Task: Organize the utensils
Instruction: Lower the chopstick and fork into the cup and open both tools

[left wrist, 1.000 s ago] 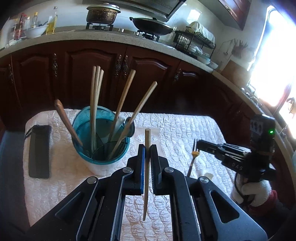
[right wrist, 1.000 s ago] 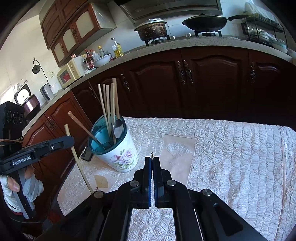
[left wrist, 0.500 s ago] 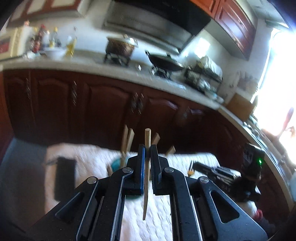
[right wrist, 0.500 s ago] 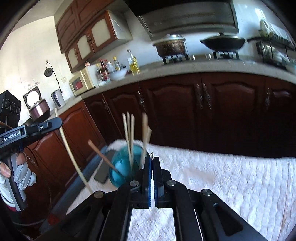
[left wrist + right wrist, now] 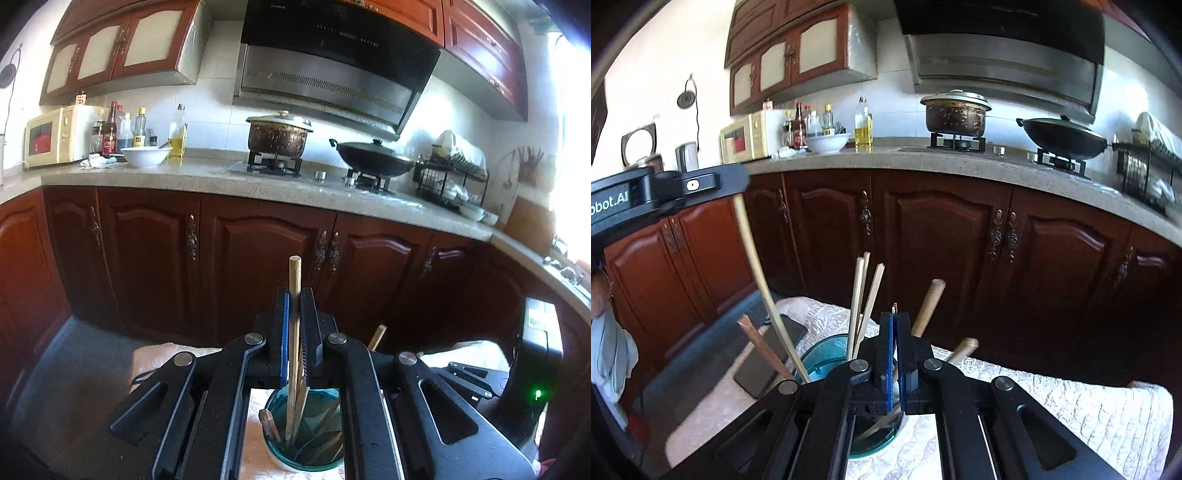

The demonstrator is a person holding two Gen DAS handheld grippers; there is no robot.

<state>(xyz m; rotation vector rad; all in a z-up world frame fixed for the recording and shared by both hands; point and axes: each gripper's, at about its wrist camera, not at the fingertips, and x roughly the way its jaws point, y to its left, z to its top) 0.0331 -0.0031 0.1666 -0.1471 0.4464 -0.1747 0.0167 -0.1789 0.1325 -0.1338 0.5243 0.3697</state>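
My left gripper [image 5: 294, 295] is shut on a pale wooden chopstick [image 5: 294, 273] held upright, its lower end inside the teal-lined cup [image 5: 280, 456] below. The right wrist view shows that gripper [image 5: 738, 181] at the upper left, the chopstick [image 5: 757, 273] slanting down into the cup [image 5: 820, 350]. My right gripper [image 5: 894, 317] is shut on a thin gold fork [image 5: 894, 307], seen edge-on; its handle hangs over the cup's mouth. Several chopsticks and wooden-handled utensils stand in the cup. The right gripper's body [image 5: 532, 369] sits close at the right.
The cup stands on a table with a white quilted cloth [image 5: 1052, 406]. A black phone [image 5: 764, 362] lies on the cloth left of the cup. Dark wood cabinets [image 5: 942, 240] and a countertop with pots are behind. A gloved hand [image 5: 609, 350] holds the left gripper.
Both grippers rose and tilted upward, and came together above the cup. The chopstick's lower end now sits in the cup. The fork now hangs over the cup's mouth.
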